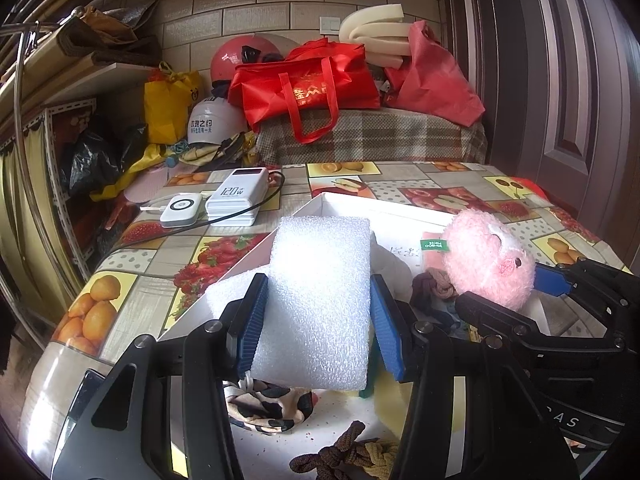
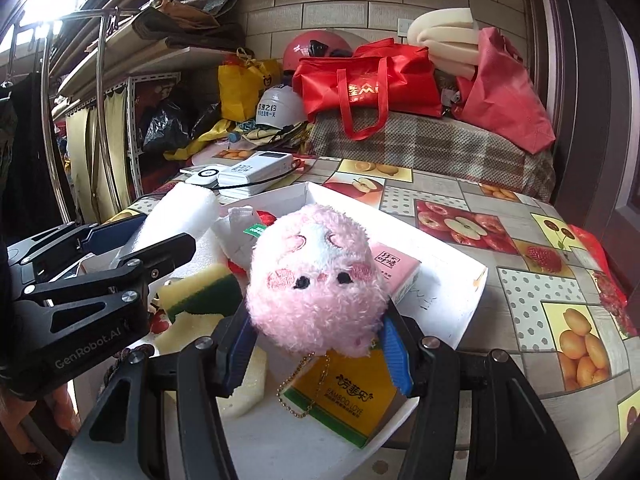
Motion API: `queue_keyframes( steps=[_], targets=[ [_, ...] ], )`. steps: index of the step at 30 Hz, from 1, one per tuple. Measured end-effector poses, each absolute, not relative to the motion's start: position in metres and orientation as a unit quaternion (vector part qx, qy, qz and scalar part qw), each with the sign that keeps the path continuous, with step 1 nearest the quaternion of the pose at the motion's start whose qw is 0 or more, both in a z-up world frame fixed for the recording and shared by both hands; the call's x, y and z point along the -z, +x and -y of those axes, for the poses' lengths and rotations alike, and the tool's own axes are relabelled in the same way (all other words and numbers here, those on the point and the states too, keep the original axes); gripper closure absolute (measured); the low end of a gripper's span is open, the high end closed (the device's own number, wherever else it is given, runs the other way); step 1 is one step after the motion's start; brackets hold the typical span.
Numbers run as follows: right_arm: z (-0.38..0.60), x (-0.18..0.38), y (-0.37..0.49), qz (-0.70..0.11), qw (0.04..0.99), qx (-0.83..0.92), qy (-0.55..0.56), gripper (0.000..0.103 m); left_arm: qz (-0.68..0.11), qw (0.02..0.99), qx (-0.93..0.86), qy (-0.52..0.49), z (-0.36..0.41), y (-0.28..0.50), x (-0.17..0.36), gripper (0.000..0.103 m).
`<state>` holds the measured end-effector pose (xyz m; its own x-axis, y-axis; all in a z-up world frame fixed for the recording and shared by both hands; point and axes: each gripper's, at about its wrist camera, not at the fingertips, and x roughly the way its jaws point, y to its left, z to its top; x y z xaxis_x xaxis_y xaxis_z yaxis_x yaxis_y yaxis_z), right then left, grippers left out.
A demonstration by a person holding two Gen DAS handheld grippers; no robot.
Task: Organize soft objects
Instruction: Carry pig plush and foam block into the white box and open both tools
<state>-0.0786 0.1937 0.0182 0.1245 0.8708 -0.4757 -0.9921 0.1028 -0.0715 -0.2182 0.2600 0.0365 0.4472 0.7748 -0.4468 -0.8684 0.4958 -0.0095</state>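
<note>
My left gripper (image 1: 318,312) is shut on a white foam block (image 1: 320,292), held above a shallow white box (image 1: 344,204) on the fruit-print tablecloth. My right gripper (image 2: 316,344) is shut on a pink plush toy (image 2: 316,280) with a small bead chain hanging under it, over the same white box (image 2: 448,280). In the left wrist view the pink plush toy (image 1: 488,260) and the right gripper (image 1: 516,300) sit to the right of the foam. In the right wrist view the left gripper (image 2: 140,236) holds the foam block (image 2: 180,212) at the left.
Inside the box lie a yellow-green sponge (image 2: 200,288), a pink tissue pack (image 2: 396,272), a yellow tissue pack (image 2: 344,396), a leopard-print cloth (image 1: 268,404) and brown hair ties (image 1: 344,452). Two white power banks (image 1: 236,196) lie on the table behind. Red bags (image 1: 308,88) and helmets are piled beyond.
</note>
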Motion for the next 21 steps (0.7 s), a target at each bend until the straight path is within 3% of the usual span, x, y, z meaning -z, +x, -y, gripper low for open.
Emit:
queue_keyframes(
  steps=[21],
  targets=[
    [-0.1945, -0.0193, -0.0828, -0.152, 0.727, -0.639, -0.199, 0.046, -0.197, 0.836, -0.503, -0.096, -0.2550, -0.2144, -0.0397, 0.052]
  ],
)
